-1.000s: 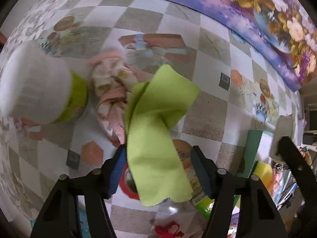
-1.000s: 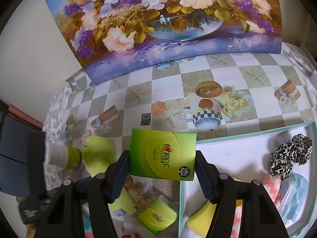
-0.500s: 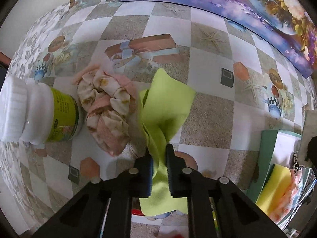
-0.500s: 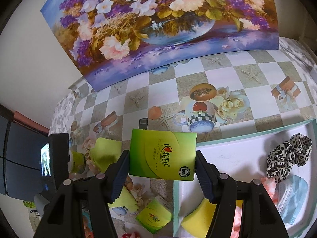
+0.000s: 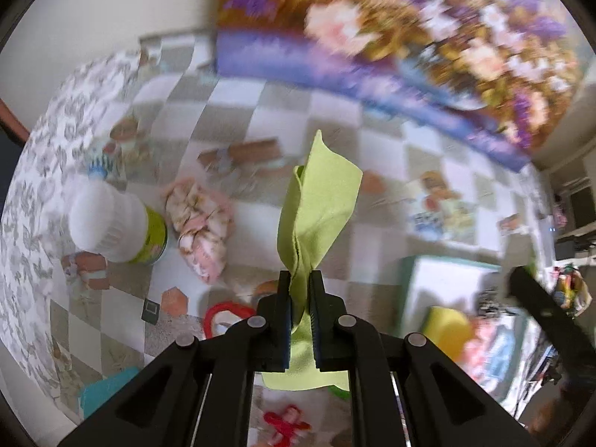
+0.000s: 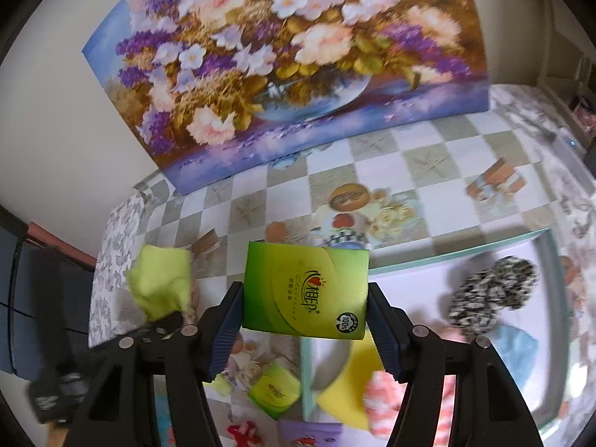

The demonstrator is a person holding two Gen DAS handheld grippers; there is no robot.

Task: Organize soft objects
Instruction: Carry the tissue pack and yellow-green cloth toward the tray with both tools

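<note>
My left gripper [image 5: 300,279] is shut on a lime green cloth [image 5: 320,205], which hangs lifted above the checkered tablecloth. The same cloth [image 6: 158,279] shows blurred at the left of the right wrist view, with the left gripper under it. My right gripper [image 6: 305,298] is shut on a green tissue pack [image 6: 305,290], held above the near-left corner of a teal-rimmed white box [image 6: 409,264]. Inside the box lie a leopard-print scrunchie [image 6: 491,294], a yellow sponge [image 6: 350,395], a light blue item [image 6: 517,350] and a pink-and-white one [image 6: 383,395]. A pink floral scrunchie [image 5: 199,231] lies on the table.
A white-capped green bottle [image 5: 111,223] stands left of the pink scrunchie. A flower painting [image 6: 290,63] leans on the wall behind the table. A second green tissue pack [image 6: 273,391], red items [image 5: 223,313] and a teal object [image 5: 108,391] lie near the front edge.
The left gripper closed on the green cloth and lifted it off the table, away from the pink scrunchie. The right gripper rose a little with the tissue pack still held.
</note>
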